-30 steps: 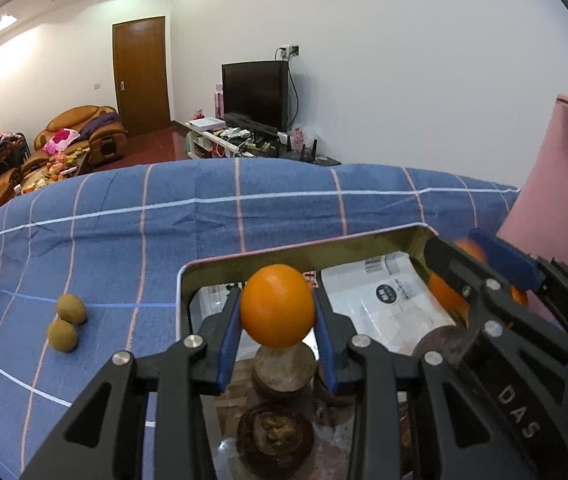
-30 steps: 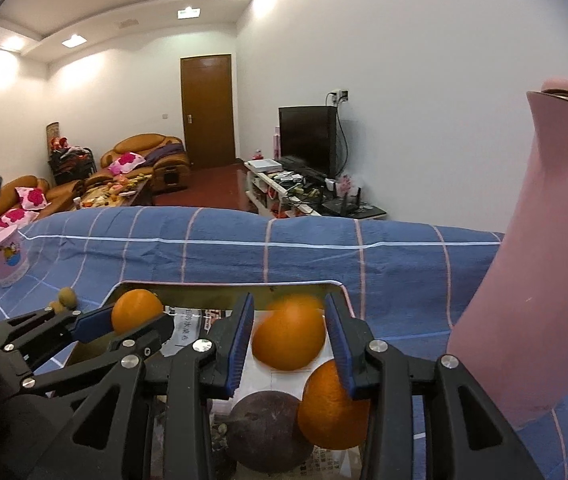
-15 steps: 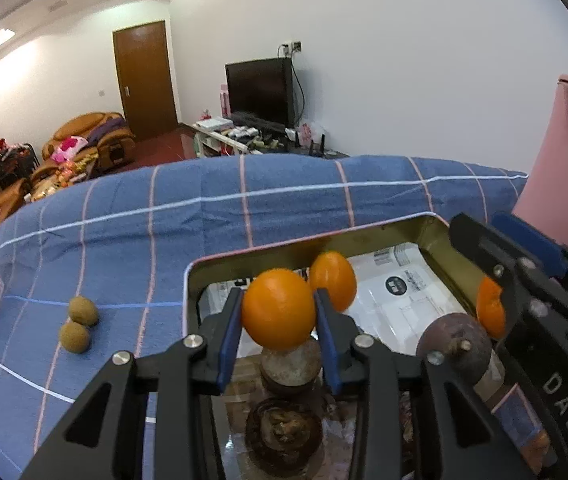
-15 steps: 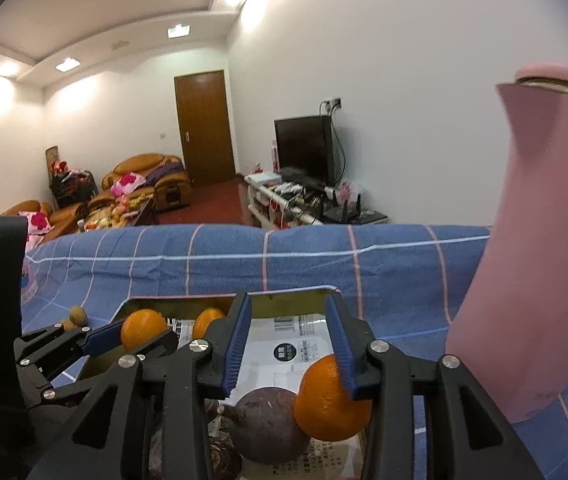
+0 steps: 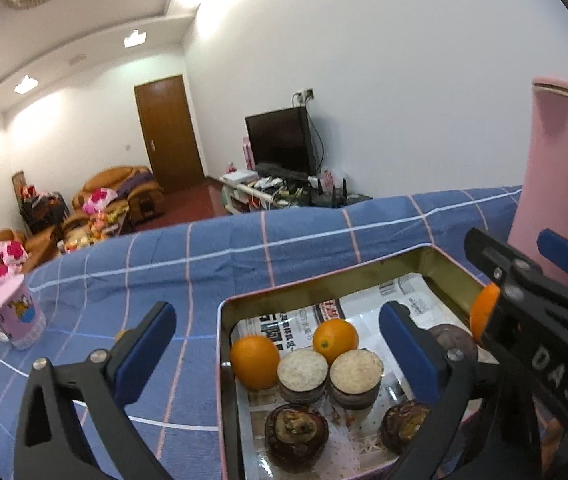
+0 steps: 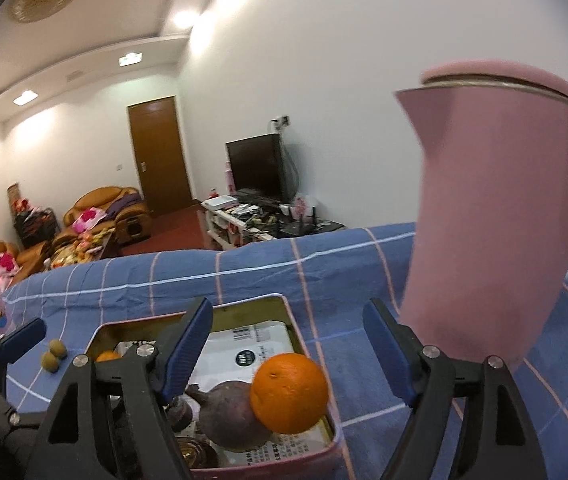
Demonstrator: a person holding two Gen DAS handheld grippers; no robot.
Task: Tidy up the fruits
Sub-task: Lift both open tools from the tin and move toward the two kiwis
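A metal tin (image 5: 323, 284) lined with newspaper sits on the blue checked cloth. In the left wrist view it holds two oranges (image 5: 255, 361) (image 5: 335, 340), two cut brown fruit halves (image 5: 302, 374) and dark round fruits (image 5: 295, 434). My left gripper (image 5: 280, 354) is open and empty above the tin's left part. My right gripper (image 6: 287, 352) is open and empty above the tin (image 6: 284, 304), over a third orange (image 6: 288, 386) and a dark purple fruit (image 6: 228, 412). Two small brown fruits (image 6: 52, 354) lie on the cloth left of the tin.
A tall pink jug (image 6: 495, 216) stands right of the tin. A pink cup (image 5: 18, 316) stands at the far left of the table. The right gripper (image 5: 535, 312) shows at the right of the left wrist view.
My left gripper opened and let its orange go into the tin's left side. My right gripper, open since its orange rolled out, opened wider. Both have risen and drawn back.
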